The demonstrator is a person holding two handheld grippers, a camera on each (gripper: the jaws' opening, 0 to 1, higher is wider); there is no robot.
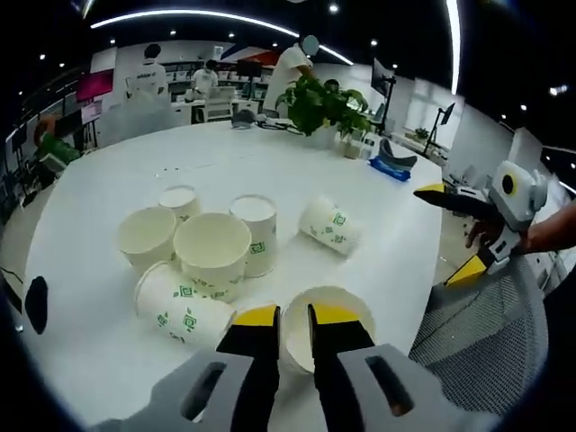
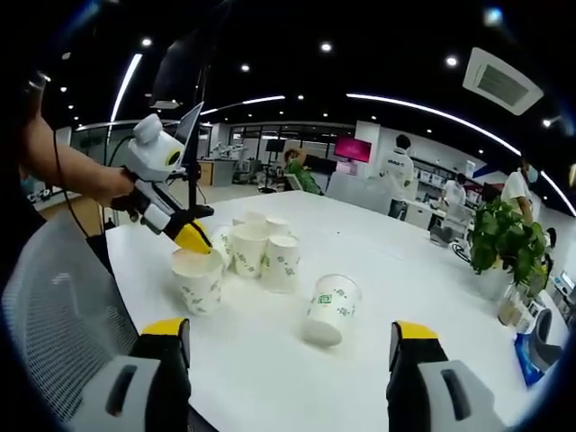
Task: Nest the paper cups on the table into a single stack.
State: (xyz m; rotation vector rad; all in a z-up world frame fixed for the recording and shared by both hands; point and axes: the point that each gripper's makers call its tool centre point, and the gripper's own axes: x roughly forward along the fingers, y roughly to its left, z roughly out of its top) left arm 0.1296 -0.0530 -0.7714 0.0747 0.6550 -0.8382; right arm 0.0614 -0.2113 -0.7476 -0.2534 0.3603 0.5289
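White counter (image 1: 108,360): left hand-held gripper (image 1: 293,317) pinches nearest paper cup's (image 1: 328,335) rim (cluster just beyond); right hand-held gripper (image 2: 292,340) wide, holding nothing.

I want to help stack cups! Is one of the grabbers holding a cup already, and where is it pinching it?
Yes. The left gripper pinches the rim of the nearest upright paper cup, one jaw inside and one outside. The right gripper is open and holds nothing.

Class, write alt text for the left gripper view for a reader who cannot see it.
The left tongs, nearly closed, grip the rim of an upright paper cup at the near edge of a white table. Six more cups cluster beyond, two lying on their sides, and the right tongs hover open at right.
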